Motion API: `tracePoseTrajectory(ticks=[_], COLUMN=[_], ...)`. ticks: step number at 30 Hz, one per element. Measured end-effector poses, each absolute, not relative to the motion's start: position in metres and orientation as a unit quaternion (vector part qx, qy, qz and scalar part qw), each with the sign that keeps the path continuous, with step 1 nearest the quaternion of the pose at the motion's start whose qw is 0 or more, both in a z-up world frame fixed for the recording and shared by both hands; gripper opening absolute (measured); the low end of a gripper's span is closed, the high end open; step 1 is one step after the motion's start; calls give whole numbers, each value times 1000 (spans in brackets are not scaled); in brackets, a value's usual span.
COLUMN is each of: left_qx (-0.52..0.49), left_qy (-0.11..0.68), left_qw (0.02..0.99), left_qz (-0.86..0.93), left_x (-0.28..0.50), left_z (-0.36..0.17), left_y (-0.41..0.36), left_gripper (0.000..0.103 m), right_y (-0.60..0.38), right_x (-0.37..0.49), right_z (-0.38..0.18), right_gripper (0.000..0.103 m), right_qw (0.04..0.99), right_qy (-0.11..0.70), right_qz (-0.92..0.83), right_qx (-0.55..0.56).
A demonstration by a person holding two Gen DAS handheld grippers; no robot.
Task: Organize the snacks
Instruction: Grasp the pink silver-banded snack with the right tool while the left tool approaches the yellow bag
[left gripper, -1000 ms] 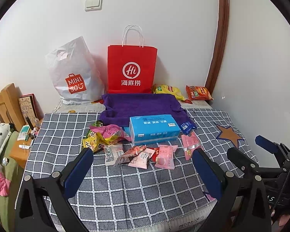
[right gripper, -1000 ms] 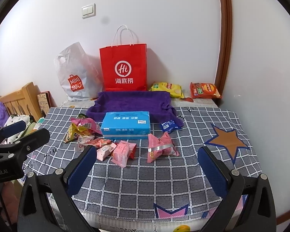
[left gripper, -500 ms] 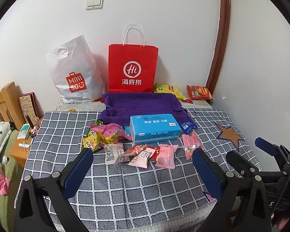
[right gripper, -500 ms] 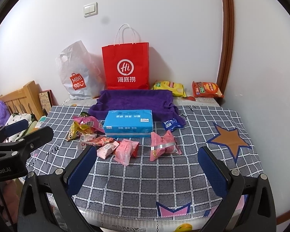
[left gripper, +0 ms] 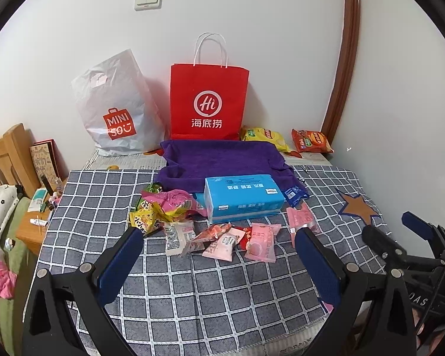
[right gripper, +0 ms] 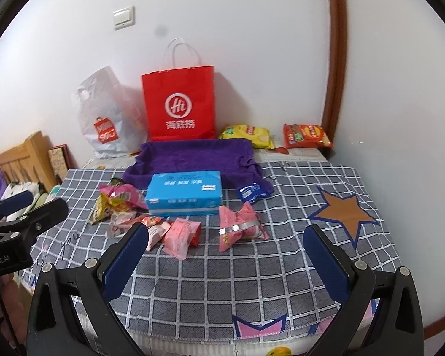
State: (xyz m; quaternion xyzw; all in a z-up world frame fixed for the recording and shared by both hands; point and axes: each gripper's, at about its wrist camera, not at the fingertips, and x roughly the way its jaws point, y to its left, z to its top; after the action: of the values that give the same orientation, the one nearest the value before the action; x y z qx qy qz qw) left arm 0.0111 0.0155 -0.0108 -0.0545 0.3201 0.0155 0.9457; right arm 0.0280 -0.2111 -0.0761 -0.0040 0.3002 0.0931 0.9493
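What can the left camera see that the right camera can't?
Only the left camera shows the right gripper and the bedside table. Only the right camera shows the left gripper and the pink star on the cloth's near edge. Both show the red bag, blue tissue box, purple towel and open jaws.

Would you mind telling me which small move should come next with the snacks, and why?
Probably ease the right gripper forward and down over the pink banded packet. Both grippers are open and empty, and this packet lies alone on the checked cloth, nearest between the right fingers.
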Motion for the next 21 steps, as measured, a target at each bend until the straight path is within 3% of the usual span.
tracePoseTrajectory(ticks=[9,21], left_qx=[-68,-82], left_qy=[335,375], left_qw=[939,923], left_qz=[22,33], left_x=[41,97], left_z=[-26,-73], left_y=[37,55], left_gripper=[102,101], right_y=[-220,-257], right_x=[60,122], right_z=[-84,-138], right_gripper=[102,101], right_qw=[949,933], right_qy=[301,346], right_qz=[91,90], right_qx=[4,35])
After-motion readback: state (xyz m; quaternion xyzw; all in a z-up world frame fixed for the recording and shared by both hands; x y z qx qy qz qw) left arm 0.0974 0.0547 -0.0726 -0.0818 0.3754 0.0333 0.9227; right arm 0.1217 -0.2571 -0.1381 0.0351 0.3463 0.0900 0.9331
